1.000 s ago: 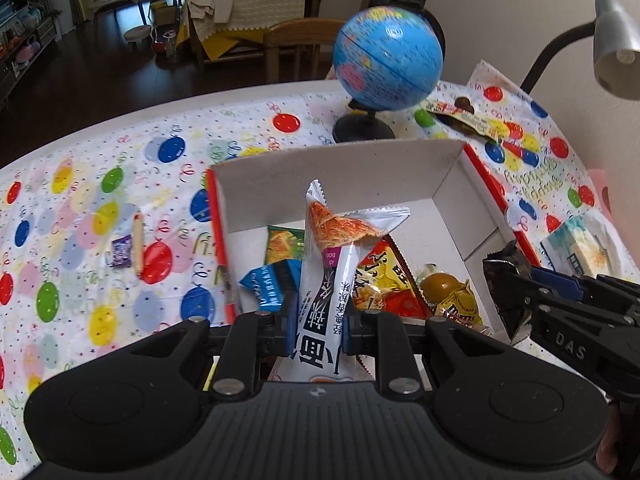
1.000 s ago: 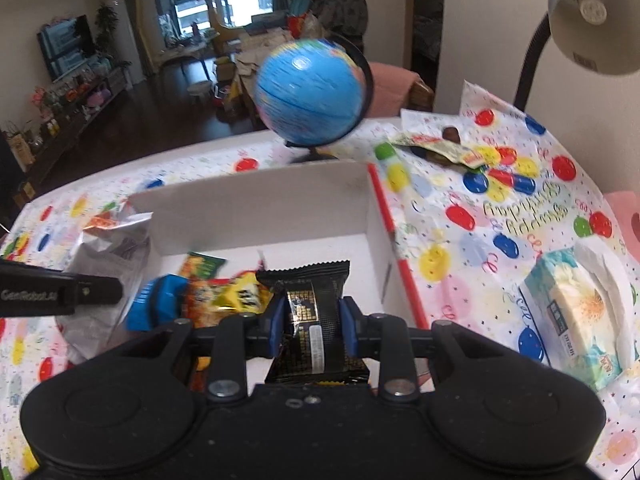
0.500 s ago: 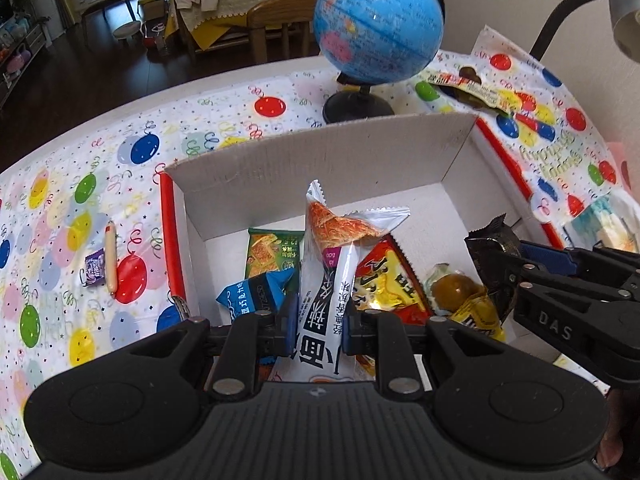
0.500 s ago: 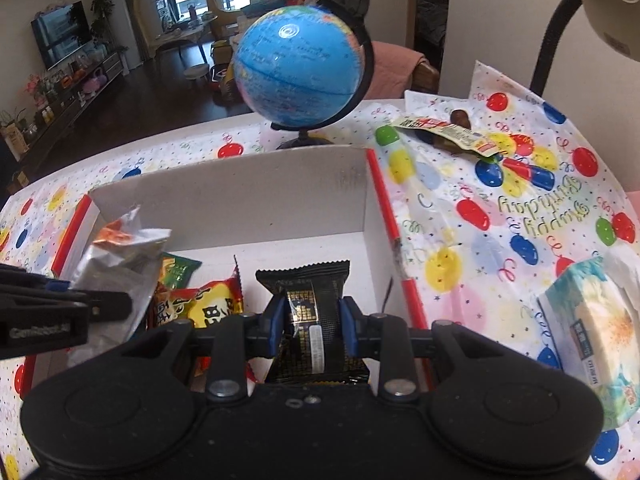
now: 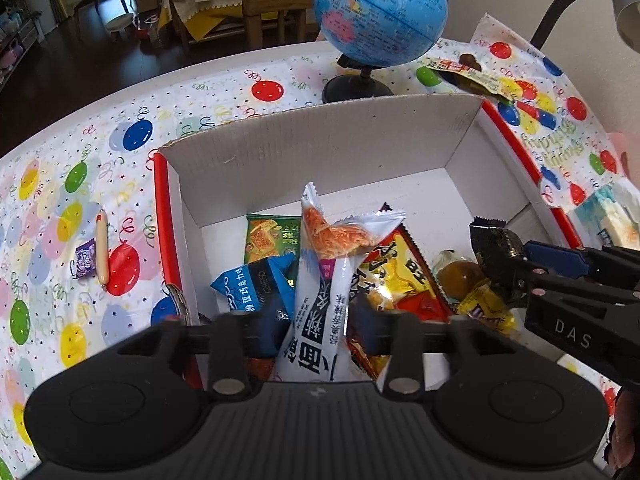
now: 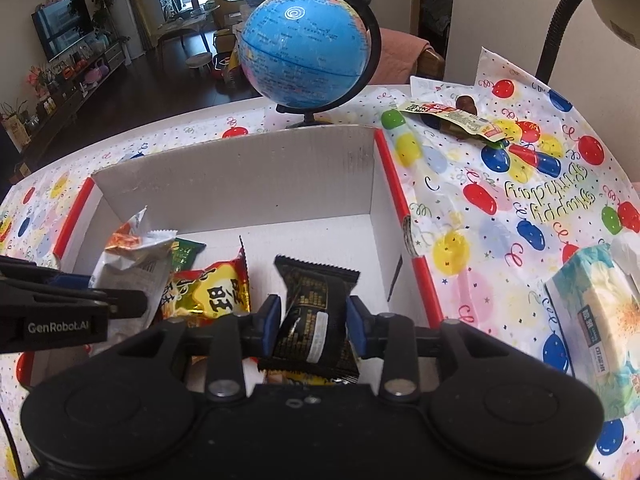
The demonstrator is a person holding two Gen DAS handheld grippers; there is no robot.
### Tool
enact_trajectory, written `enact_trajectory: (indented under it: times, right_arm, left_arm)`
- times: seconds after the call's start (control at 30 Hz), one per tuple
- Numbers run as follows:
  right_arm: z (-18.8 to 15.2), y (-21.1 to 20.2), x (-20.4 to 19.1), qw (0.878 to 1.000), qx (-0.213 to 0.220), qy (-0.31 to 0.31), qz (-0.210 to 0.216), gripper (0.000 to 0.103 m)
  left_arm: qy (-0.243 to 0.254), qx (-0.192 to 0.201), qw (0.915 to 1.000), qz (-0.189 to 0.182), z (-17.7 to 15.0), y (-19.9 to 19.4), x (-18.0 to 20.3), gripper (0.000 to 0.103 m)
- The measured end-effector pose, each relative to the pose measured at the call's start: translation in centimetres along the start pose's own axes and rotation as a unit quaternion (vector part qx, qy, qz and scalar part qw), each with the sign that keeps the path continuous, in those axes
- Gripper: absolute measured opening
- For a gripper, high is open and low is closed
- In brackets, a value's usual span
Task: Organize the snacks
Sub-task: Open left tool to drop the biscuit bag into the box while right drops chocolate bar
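A white cardboard box (image 5: 320, 140) with red edges holds several snacks: a blue packet (image 5: 256, 284), a green one (image 5: 272, 236) and a red-yellow bag (image 5: 396, 272). My left gripper (image 5: 316, 316) hangs over the box's near left part. Its jaws are opening, and a tall white snack packet (image 5: 320, 292) stands loose between the fingers, touching neither. My right gripper (image 6: 312, 312) is over the box's (image 6: 240, 172) right half. Its jaws are easing apart, but the blue pads still touch a black snack packet (image 6: 316, 300). That packet also shows at the right gripper's tip (image 5: 504, 256).
A blue globe (image 6: 304, 52) stands just behind the box. On the balloon tablecloth lie a thin sausage stick (image 5: 102, 244) and a purple candy (image 5: 85, 258) at left, a long snack wrapper (image 6: 452, 120) at back right, and a tissue pack (image 6: 596, 320) at right. A lamp neck (image 6: 560, 28) rises far right.
Both grippers came lower and closer over the box. The left fingers have spread away from the white packet. The right pads have widened slightly around the black packet.
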State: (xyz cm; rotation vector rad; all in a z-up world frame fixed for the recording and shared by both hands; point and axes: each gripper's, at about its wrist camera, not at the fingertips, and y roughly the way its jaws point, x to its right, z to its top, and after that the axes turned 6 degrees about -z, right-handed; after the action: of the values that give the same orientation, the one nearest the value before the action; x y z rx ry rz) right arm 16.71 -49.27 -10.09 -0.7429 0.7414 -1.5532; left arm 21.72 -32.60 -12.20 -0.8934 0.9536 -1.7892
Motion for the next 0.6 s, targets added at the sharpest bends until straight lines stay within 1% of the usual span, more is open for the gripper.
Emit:
enact_trajectory:
  times: [0.03, 0.1, 0.2, 0.27, 0.33, 0.37, 0.43, 0.57, 0.6]
  right_arm:
    - [0.0, -0.2, 0.0, 1.0, 0.001, -0.001, 0.0, 0.037]
    - [-0.2, -0.7, 0.1, 1.0, 0.004, -0.003, 0.002, 0.041]
    - [-0.5, -1.6, 0.1, 1.0, 0.01, -0.003, 0.006, 0.043]
    - [-0.6, -2.3, 0.1, 1.0, 0.015, -0.004, 0.009, 0.048]
    - [-0.7, -3.0, 0.0, 1.0, 0.022, -0.006, 0.011, 0.056]
    - [-0.8, -3.5, -0.1, 1.0, 0.026, -0.008, 0.013, 0.057]
    - [-0.8, -4.2, -0.4, 0.999, 0.032, -0.012, 0.016, 0.063]
    - [-0.8, -5.9, -1.0, 0.998, 0.043, -0.023, 0.03, 0.068]
    - [-0.8, -6.3, -1.3, 0.998, 0.047, -0.027, 0.032, 0.072]
  left_arm:
    - [-0.001, 0.006, 1.0, -0.002, -0.1, -0.3, 0.0, 0.063]
    - [0.0, 0.012, 0.9999, -0.006, -0.2, -0.7, -0.1, 0.063]
    - [-0.003, 0.016, 0.9998, -0.011, -0.6, -1.5, -0.2, 0.063]
    - [-0.004, 0.02, 0.9997, -0.014, -0.8, -2.1, -0.2, 0.067]
    - [-0.006, 0.027, 0.9995, -0.016, -1.0, -2.8, -0.4, 0.068]
    - [-0.007, 0.03, 0.9994, -0.018, -1.2, -3.2, -0.5, 0.069]
    - [-0.009, 0.035, 0.9991, -0.024, -1.4, -4.0, -0.6, 0.069]
    - [-0.006, 0.05, 0.9984, -0.027, -1.9, -5.8, -0.9, 0.072]
    - [-0.007, 0.054, 0.9981, -0.027, -2.0, -6.3, -1.0, 0.072]
